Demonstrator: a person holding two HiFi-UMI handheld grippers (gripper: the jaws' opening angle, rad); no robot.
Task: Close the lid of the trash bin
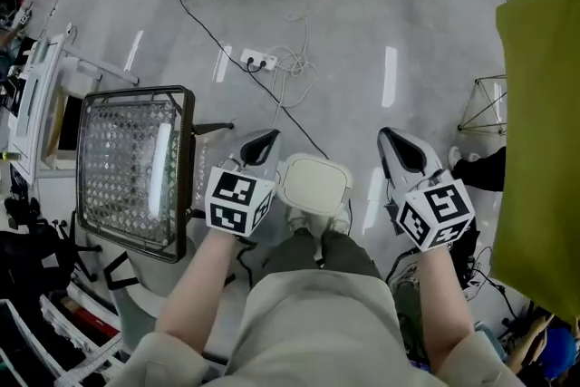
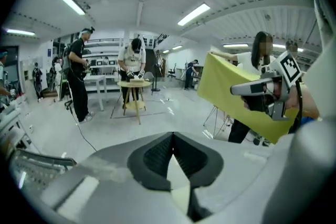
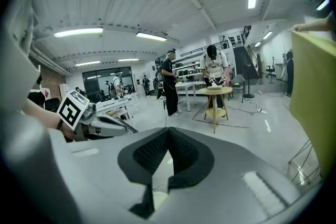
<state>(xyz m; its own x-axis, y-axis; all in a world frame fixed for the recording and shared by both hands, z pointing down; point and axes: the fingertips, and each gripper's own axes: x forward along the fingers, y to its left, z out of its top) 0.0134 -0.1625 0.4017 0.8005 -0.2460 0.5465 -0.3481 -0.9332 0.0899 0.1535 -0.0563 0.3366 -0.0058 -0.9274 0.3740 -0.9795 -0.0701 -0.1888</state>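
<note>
The trash bin (image 1: 314,185) is small and cream-coloured, with a rounded square lid lying flat on top. It stands on the floor right in front of the person's feet. My left gripper (image 1: 262,144) hangs just left of the bin and my right gripper (image 1: 400,147) some way to its right, both above floor level and touching nothing. In the left gripper view the jaws (image 2: 172,135) meet at their tips with nothing between them. The same holds for my right gripper (image 3: 168,129) in its own view. Both point out across the room.
A wire-mesh rack (image 1: 132,168) in a dark frame stands close on the left. A power strip (image 1: 258,62) and cables lie on the floor ahead. A yellow-green board (image 1: 542,122) fills the right side. A round wooden table (image 2: 134,86) and several people are farther off.
</note>
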